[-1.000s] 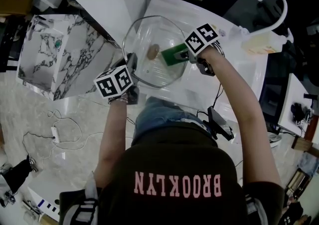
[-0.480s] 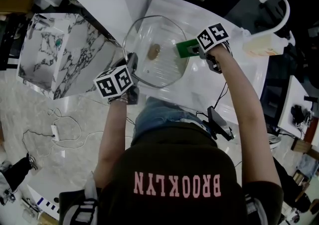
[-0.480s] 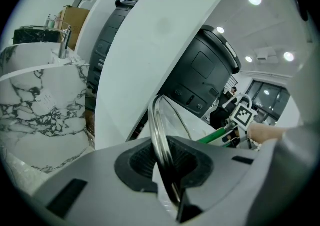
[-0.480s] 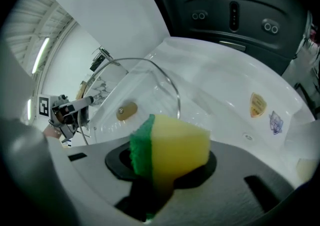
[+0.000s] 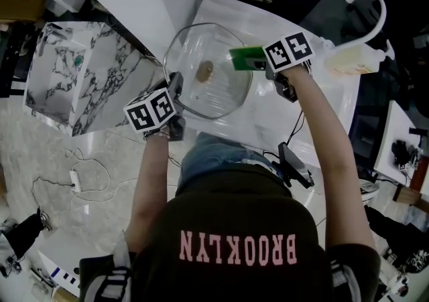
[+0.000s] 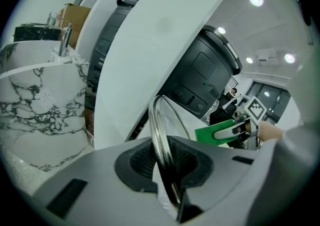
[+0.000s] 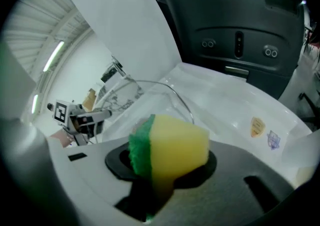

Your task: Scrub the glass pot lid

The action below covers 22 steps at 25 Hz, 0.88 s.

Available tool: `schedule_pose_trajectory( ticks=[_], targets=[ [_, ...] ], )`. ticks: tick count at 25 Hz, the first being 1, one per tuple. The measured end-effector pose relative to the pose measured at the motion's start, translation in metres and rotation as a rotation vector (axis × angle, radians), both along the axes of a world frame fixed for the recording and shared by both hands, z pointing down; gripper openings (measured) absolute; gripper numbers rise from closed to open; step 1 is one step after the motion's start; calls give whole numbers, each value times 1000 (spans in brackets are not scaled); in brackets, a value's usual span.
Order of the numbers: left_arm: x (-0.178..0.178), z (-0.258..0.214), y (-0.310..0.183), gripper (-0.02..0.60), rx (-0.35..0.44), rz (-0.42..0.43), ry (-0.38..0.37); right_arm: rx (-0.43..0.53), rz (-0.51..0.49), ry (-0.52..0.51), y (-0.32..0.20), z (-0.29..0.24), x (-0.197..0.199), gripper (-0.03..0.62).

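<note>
The glass pot lid (image 5: pixel 208 69) is held up over the white counter, its brown knob (image 5: pixel 205 71) near the middle. My left gripper (image 5: pixel 175 96) is shut on the lid's metal rim (image 6: pixel 161 140) at its near-left edge. My right gripper (image 5: pixel 258 61) is shut on a yellow and green sponge (image 7: pixel 167 145). In the head view the sponge (image 5: pixel 245 58) shows green and lies at the lid's right rim. From the right gripper view the lid (image 7: pixel 145 97) curves just beyond the sponge.
A marble-patterned block (image 5: pixel 84 73) stands left of the lid. A soap bottle with a white pump (image 5: pixel 355 56) sits at the right on the white counter (image 5: pixel 281 113). A dark appliance (image 7: pixel 240 24) is behind. Cables (image 5: pixel 87 180) lie on the floor.
My right gripper and the sponge have slid up and to the right, from the lid's lower right area to its upper right rim. The left gripper and lid have stayed put.
</note>
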<state>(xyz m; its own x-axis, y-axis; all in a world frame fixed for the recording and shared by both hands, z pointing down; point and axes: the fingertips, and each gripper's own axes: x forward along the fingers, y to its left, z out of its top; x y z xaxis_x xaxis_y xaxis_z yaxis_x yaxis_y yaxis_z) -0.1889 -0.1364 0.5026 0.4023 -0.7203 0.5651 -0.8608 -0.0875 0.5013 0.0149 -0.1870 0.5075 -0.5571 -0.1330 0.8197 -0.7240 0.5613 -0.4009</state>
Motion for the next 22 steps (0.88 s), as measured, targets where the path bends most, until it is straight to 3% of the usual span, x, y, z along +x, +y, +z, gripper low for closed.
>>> schedule_pose_trajectory(
  ticks=[4, 7, 13, 22],
  targets=[
    [-3, -2, -1, 43, 2, -5, -17, 33, -45, -149, 11, -40, -39, 126],
    [-2, -2, -1, 43, 0, -3, -12, 30, -83, -197, 24, -49, -63, 126],
    [-6, -1, -1, 43, 1, -3, -6, 14, -147, -239, 42, -49, -114, 126],
    [4, -1, 1, 43, 15, -22, 63, -71, -161, -220, 56, -26, -140, 126]
  ],
)
